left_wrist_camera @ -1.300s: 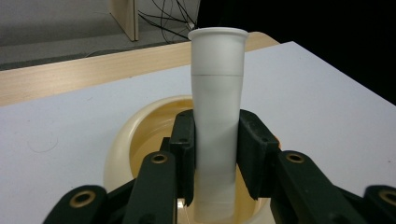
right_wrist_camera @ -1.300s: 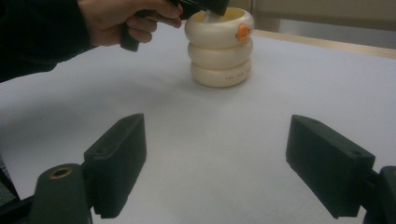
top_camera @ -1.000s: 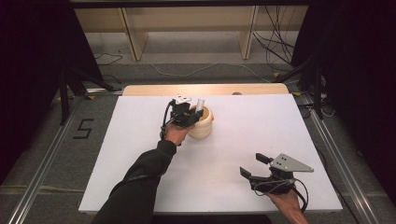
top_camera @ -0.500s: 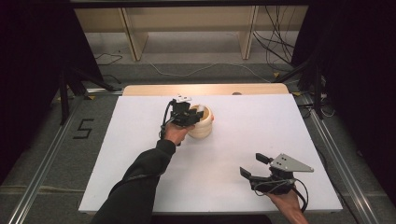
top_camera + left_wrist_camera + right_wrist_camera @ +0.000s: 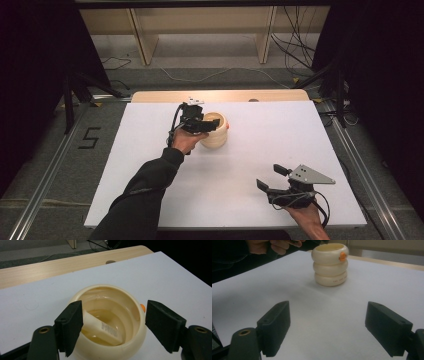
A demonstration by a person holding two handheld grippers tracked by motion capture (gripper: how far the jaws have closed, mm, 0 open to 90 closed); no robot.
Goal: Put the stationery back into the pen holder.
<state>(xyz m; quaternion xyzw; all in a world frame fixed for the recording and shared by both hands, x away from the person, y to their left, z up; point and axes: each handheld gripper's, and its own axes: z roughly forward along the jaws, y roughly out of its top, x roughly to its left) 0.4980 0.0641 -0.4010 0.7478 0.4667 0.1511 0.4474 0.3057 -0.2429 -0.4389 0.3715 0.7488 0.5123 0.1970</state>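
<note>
The small pale tube [image 5: 103, 328] lies tilted inside the cream ribbed pot [image 5: 214, 131], which stands toward twelve o'clock on the white table [image 5: 260, 150], and the left gripper [image 5: 201, 125] above the rim has just been opening its jaws, now spread with nothing pinched between them. Finishing this release well likely means lifting straight up so neither pad catches the rim. The tube looks whitish with a printed label, though blur hides detail; the right gripper [image 5: 272, 178] rests spread and empty near five o'clock.
</note>
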